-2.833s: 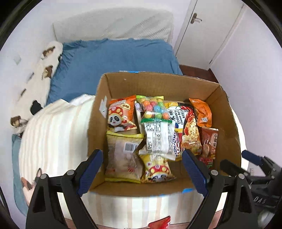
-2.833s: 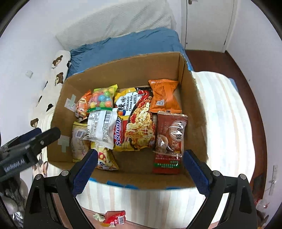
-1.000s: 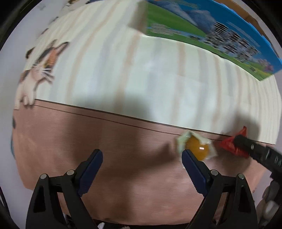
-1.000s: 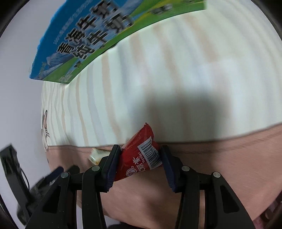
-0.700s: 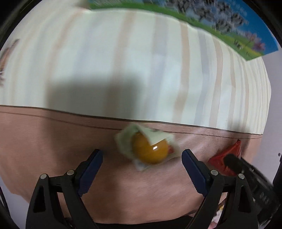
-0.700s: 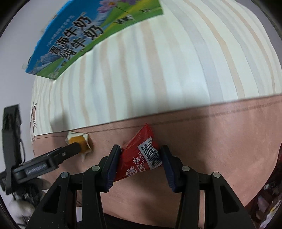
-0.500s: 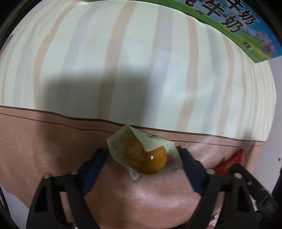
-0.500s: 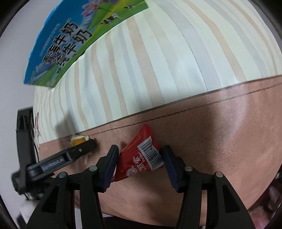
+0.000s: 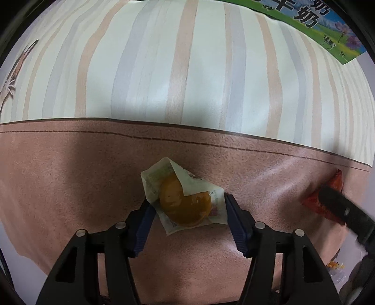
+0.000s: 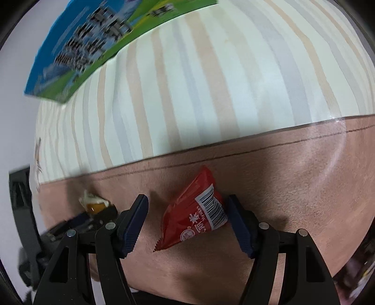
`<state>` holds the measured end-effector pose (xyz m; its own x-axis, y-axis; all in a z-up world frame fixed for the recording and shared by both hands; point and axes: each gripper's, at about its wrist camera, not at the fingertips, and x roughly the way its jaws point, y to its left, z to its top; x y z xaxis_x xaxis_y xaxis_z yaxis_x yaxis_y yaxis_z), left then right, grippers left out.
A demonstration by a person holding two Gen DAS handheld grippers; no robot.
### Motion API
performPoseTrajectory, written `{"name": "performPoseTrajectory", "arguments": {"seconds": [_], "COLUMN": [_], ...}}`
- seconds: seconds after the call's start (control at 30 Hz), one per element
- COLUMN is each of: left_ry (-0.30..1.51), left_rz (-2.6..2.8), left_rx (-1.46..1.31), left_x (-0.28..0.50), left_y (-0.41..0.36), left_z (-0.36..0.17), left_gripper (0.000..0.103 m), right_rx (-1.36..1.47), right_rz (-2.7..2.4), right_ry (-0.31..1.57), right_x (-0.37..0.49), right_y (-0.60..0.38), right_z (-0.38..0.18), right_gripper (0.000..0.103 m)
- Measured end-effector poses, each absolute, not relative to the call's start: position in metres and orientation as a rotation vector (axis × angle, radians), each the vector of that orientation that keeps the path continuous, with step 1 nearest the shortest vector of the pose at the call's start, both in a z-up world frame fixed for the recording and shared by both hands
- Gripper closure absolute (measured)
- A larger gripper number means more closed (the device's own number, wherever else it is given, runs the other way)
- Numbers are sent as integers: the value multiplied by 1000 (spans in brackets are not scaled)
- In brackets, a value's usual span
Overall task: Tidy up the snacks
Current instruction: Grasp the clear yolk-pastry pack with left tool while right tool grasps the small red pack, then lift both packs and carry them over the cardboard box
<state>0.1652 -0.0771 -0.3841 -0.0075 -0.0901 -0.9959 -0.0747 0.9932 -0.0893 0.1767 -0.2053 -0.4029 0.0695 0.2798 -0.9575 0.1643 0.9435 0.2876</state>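
Note:
A clear-wrapped snack with an orange-yellow round filling lies on the pink-brown bed side. My left gripper is closed in on it, both pads touching the wrapper. It also shows in the right wrist view. A red snack packet with a barcode sits between the fingers of my right gripper; the right pad touches it, the left pad stands apart with a gap. The red packet shows at the right edge of the left wrist view.
The striped cream sheet covers the bed above the pink-brown side panel. The blue and green printed side of the snack box stands on the bed above; it also shows in the left wrist view.
Both grippers went down from above the box to the bed's side. The left gripper closed on the orange-filled snack. The right gripper, earlier tight on the red packet, has opened wider.

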Motion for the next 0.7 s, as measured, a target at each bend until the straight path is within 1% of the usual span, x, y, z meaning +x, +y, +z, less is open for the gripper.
{"name": "performPoseTrajectory", "arguments": {"seconds": [0.1,0.17,0.23,0.27,0.43,0.7], "left_ry": [1580,1574,1565,1557,1540,1533], "left_rz": [-7,-10,-9,-8,-15,-58], "left_rx": [-140,-140,-148,-156,-163,-189], "left_x": [164,171,171,176,167,162], "left_y": [-84,-82,-57,-44,-32,-22], "left_z": [-390,-393,-389,-376,-358,-330], "left_gripper": [44,45,46,47,51,52], "right_rx": [301,271,268,269,282,365], "right_rz": [92,86,79,81,93,129], "right_ry": [1508,1501,1491,1487,1448,1401], "right_x": [174,173,172,171,164,146], "right_y": [-195,-192,-192,-193,-196,-220], "right_z": [-406,-407,-408,-407,-399,-375], "right_gripper": [34,40,44,45,47,47]}}
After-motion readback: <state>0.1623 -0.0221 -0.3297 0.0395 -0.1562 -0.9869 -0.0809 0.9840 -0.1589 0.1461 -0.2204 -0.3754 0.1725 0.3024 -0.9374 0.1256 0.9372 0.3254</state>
